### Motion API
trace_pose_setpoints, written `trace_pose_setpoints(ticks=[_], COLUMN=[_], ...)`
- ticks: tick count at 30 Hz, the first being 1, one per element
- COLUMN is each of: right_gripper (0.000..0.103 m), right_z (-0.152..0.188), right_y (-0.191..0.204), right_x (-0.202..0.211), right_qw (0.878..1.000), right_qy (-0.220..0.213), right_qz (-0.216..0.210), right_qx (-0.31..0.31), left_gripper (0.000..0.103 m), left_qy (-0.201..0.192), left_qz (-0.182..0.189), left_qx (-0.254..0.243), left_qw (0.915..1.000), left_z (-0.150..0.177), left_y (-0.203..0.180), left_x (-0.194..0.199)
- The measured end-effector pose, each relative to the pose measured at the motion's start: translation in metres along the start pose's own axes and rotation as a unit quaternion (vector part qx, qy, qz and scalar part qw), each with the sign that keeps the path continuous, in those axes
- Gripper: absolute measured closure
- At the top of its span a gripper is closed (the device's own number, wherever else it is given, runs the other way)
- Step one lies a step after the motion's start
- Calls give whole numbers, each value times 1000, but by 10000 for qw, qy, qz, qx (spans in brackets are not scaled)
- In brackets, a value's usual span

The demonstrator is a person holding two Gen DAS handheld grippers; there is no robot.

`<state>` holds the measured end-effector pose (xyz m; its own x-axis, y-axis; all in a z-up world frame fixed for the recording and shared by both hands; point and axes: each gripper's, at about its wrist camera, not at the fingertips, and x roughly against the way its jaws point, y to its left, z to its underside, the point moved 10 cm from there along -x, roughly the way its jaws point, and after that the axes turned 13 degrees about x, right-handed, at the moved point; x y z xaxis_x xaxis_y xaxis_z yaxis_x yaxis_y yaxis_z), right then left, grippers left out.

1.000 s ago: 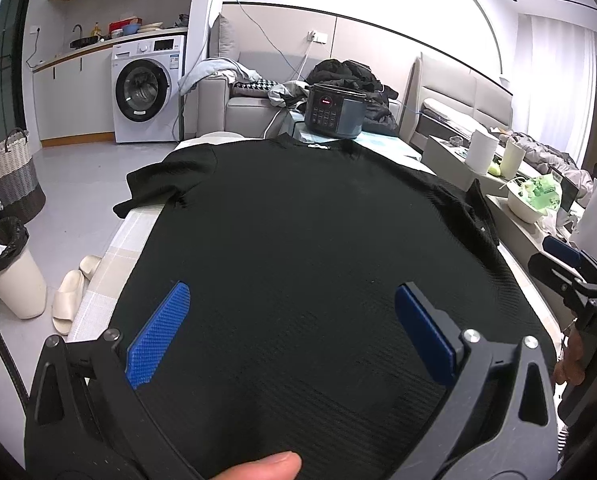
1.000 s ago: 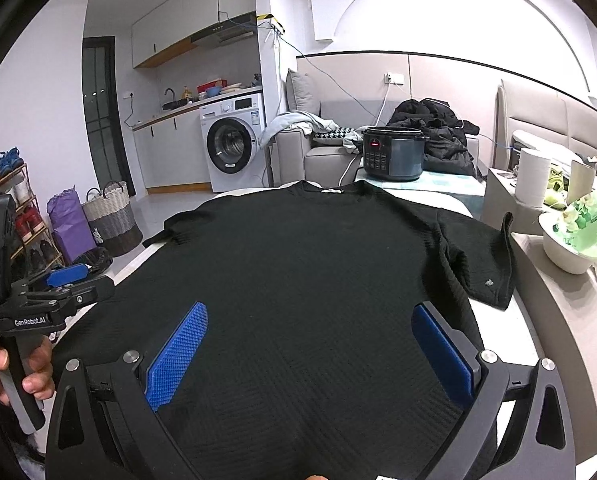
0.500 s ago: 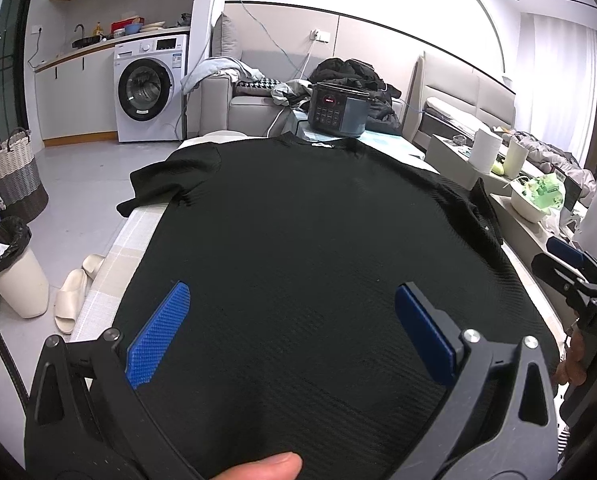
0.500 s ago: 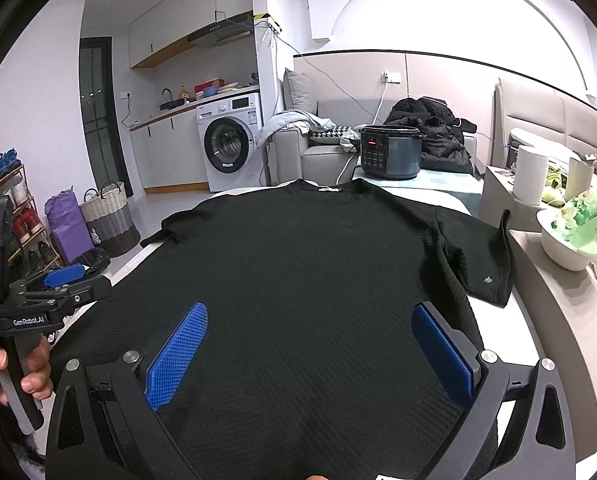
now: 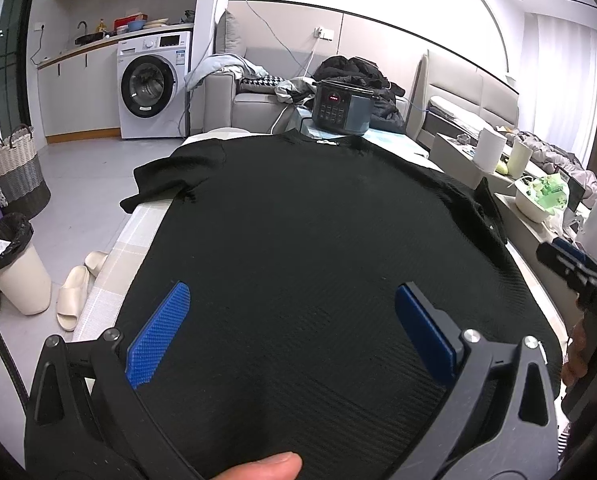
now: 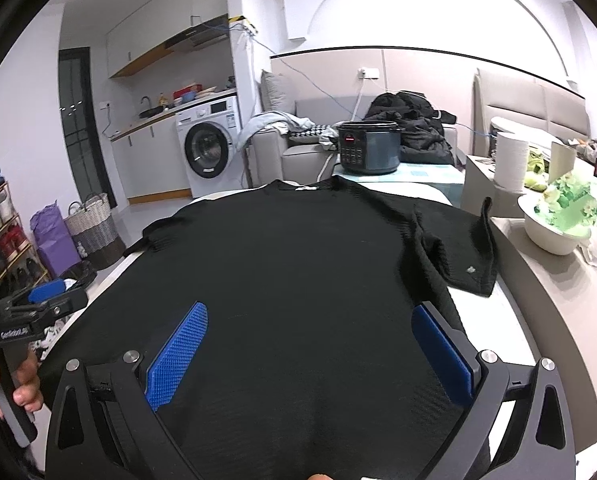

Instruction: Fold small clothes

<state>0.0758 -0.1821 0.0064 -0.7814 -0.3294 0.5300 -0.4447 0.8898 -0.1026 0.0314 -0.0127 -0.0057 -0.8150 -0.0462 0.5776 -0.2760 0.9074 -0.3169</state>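
The left gripper point(image 5: 292, 326) is hanging over the hem end of a black T-shirt point(image 5: 318, 240), its blue pads point(image 5: 158, 334) spread wide apart and gripping nothing; whether they are brushing the fabric is hard to say. The right gripper point(image 6: 310, 354) is doing the same from its side, blue-padded fingers point(image 6: 178, 356) standing wide apart above the cloth, empty. A thumb tip point(image 5: 258, 466) is poking in at 6 o'clock of the left view.

The T-shirt is lying spread flat on a pale checked table point(image 5: 110, 280), collar pointing away toward 12 o'clock, one sleeve hanging over the table edge at 10 o'clock, the other sleeve point(image 6: 458, 248) lying rumpled at 2 o'clock with its edge curling up.

Beyond the collar, a dark electric cooker point(image 6: 368, 146) is sitting with its lid on, contents hidden. At 3 o'clock a white bowl point(image 6: 550, 232) is holding something green and crumpled that I can't identify. On the floor at 9 o'clock, a bin point(image 5: 14, 264) lined with a black bag is standing near a woven basket point(image 5: 16, 172); what is inside either is out of sight. A washing machine point(image 5: 154, 84) is standing at 11 o'clock.

Each gripper is showing only partly in the other's view, cut off by the frame edge.
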Motion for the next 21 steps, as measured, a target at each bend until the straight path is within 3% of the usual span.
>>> trace_pose_setpoints(ticks=[13,16,21], right_gripper=[0,0,0], right_z=[-10,-10,-5], right_y=[-28,-40,-81], right_x=[-16,-25,-43], right_qw=[9995,9975,9878], right_qy=[133,216,364], right_qz=[-44,-232,-195], right_qx=[-288,-635,-1502], left_gripper=[1,1,1], left_qy=[132,88,107], left_qz=[-136,-160,-140], left_qx=[80,44,128], left_qw=[9998,9998,9998], left_z=[-9,-16,-32], left_y=[12,14,22], left_x=[-26,-33,-48])
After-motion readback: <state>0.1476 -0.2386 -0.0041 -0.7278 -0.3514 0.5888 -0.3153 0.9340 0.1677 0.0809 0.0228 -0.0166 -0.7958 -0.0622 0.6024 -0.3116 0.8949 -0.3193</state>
